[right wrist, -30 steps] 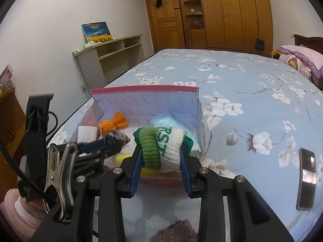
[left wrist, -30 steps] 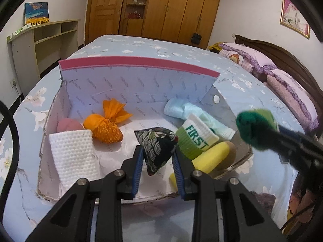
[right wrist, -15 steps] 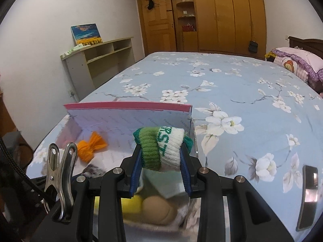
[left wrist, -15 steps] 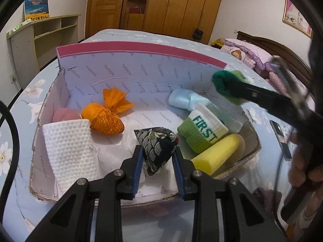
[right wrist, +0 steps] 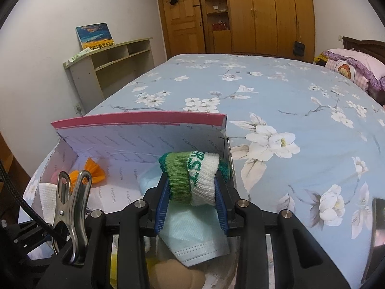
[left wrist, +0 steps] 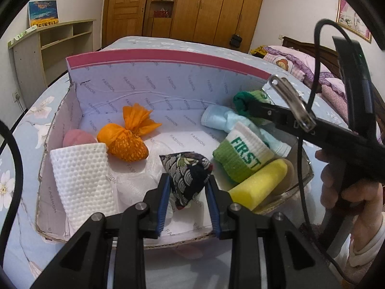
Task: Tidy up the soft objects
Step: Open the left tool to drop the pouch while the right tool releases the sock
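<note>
An open cardboard box (left wrist: pixel 154 77) with a pink-edged back flap sits on the bed. My left gripper (left wrist: pixel 188 203) is shut on a dark wave-patterned pouch (left wrist: pixel 186 174) over the box's front middle. My right gripper (right wrist: pixel 191 198) is shut on a rolled green-and-white sock (right wrist: pixel 192 175) above the box's right end; in the left wrist view that sock (left wrist: pixel 243 100) shows at the far right corner. Inside lie a second "FIRST" sock (left wrist: pixel 240 155), a pale blue mask (left wrist: pixel 223 120), a yellow sponge (left wrist: pixel 258 184), an orange bundle (left wrist: pixel 128 136) and a white dotted cloth (left wrist: pixel 83 177).
The box (right wrist: pixel 144 134) rests near the corner of a blue floral bedspread (right wrist: pixel 276 101). A pink item (left wrist: pixel 75 137) lies behind the white cloth. A phone (right wrist: pixel 377 226) lies on the bed to the right. A person's hand (left wrist: pixel 356 192) holds the right gripper's handle.
The right gripper has carried its sock leftward and down, from beside the box to above its right end. The left gripper with the pouch has stayed put.
</note>
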